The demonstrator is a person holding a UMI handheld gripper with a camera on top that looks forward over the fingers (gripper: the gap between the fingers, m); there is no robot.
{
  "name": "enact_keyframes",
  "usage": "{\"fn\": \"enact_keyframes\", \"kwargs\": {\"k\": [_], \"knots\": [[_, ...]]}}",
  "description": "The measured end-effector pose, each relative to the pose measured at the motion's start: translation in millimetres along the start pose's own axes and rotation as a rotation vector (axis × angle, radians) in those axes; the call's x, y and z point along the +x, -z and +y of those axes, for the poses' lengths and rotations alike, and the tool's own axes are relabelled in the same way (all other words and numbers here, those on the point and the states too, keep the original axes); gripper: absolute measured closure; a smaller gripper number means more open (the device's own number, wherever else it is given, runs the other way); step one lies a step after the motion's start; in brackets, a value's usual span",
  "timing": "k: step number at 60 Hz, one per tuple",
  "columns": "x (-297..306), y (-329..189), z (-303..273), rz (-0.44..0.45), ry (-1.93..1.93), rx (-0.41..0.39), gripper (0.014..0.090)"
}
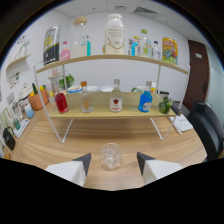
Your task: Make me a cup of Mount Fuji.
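A clear faceted glass stands upright on the wooden table, between my two fingertips with a gap on each side. My gripper is open, its dark fingertips flanking the glass. Beyond it, the lower shelf holds a red bottle, an amber bottle, a clear bottle with a red label and a blue bottle. The upper shelf carries a large white jar, a clear jar and a dark carton.
A white wire rack supports both shelves. An orange pot and small items sit beside the rack near the wall shelf. A green object rests at the lower shelf's far end. A dark chair and a door stand past the table's edge.
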Motion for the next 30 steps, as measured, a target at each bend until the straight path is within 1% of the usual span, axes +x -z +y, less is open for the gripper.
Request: {"fn": "enact_keyframes", "kwargs": {"k": [5, 13, 23, 30], "knots": [[3, 2, 3, 0.008, -0.002, -0.002, 0.0196], [-1, 12, 14, 0.008, 0.003, 0.025, 0.02], [-25, 21, 21, -0.03, -0.028, 0.103, 0.0196], [-49, 18, 2, -0.054, -0.062, 0.18, 0.0199]]}}
